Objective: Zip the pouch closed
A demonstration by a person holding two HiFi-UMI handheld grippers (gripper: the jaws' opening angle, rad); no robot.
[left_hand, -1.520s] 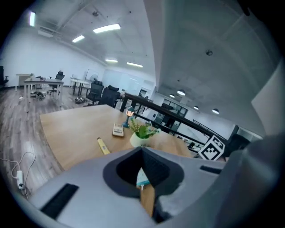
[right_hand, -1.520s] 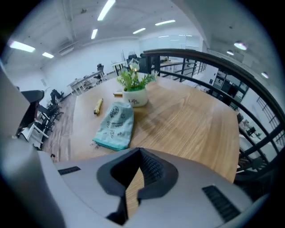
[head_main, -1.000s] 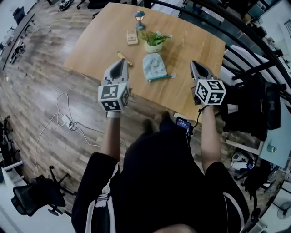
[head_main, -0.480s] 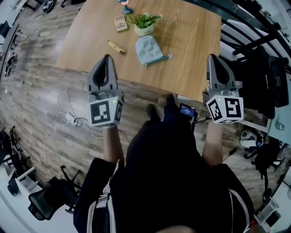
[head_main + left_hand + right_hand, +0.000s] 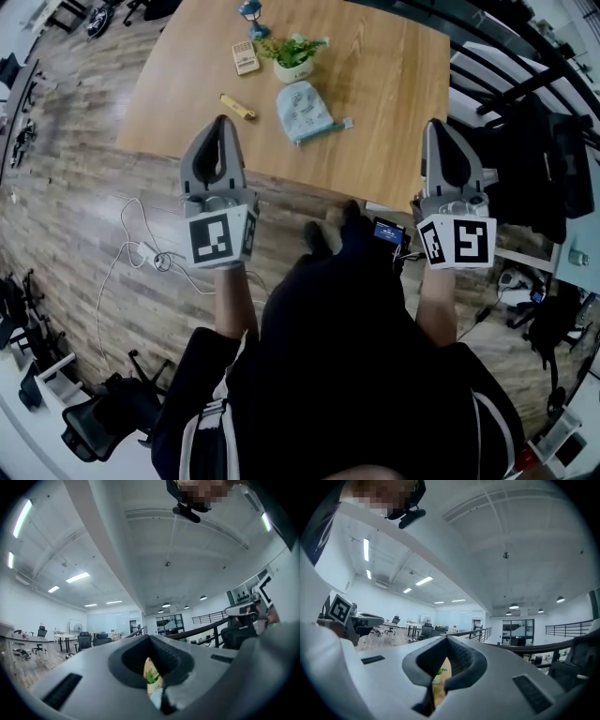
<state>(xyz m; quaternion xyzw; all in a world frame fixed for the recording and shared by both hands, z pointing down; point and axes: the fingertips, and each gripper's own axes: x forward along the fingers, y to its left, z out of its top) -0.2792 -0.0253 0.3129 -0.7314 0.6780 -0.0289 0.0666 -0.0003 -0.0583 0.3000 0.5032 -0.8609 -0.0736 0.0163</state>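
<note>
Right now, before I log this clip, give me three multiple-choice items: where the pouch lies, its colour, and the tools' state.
1. The pouch lies: A in a box; B on the table beside the potted plant; C on a hook.
2. Its colour: A red; B black; C light blue.
3. The left tool and right tool are: A shut, empty; B wide open; C shut on the pouch.
Answers: B, it rests on the wood by the plant; C, pale blue fabric; A, jaws together, nothing between.

Wooden table (image 5: 398, 84): blue pouch (image 5: 302, 110), potted plant (image 5: 293, 56), yellow stick (image 5: 237, 106), beige box (image 5: 246, 57).
</note>
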